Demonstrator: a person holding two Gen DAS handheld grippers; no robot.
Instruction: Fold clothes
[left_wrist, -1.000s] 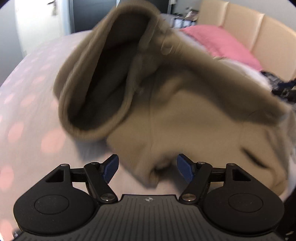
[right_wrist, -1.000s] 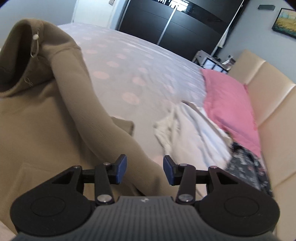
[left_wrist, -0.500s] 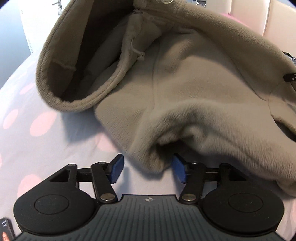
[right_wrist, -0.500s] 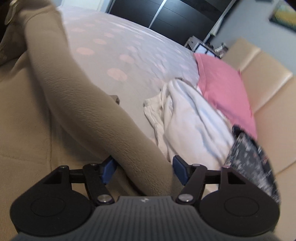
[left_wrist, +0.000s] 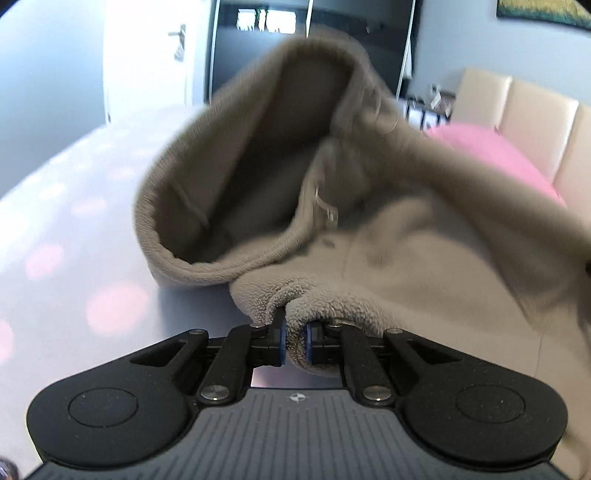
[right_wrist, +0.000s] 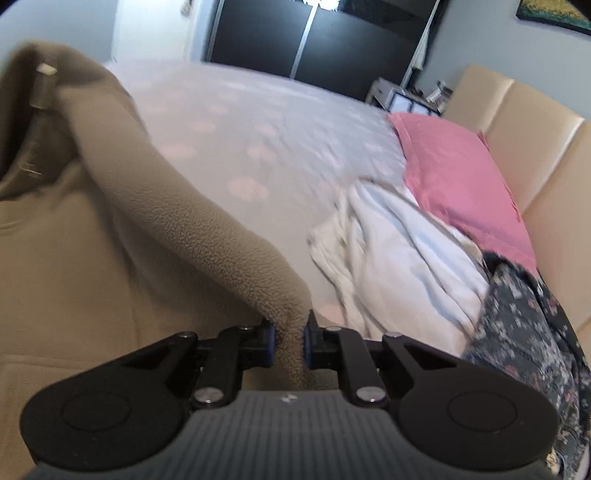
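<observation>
I see a bed (right_wrist: 258, 122) under a pale cover with pink dots, a cream padded headboard (right_wrist: 517, 122) at right, a pink pillow (right_wrist: 454, 170) against it. Dark wardrobe doors (right_wrist: 314, 40) stand beyond, a white door (left_wrist: 147, 62) at left. Walls grey; a framed picture (right_wrist: 554, 14) hangs upper right.

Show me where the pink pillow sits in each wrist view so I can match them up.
Left wrist: the pink pillow is at right, above the middle, half hidden behind the beige hoodie.
Right wrist: the pink pillow is at right of centre, beyond the white clothes.
Shared landmark: the cream headboard, just right of the pillow.
</observation>
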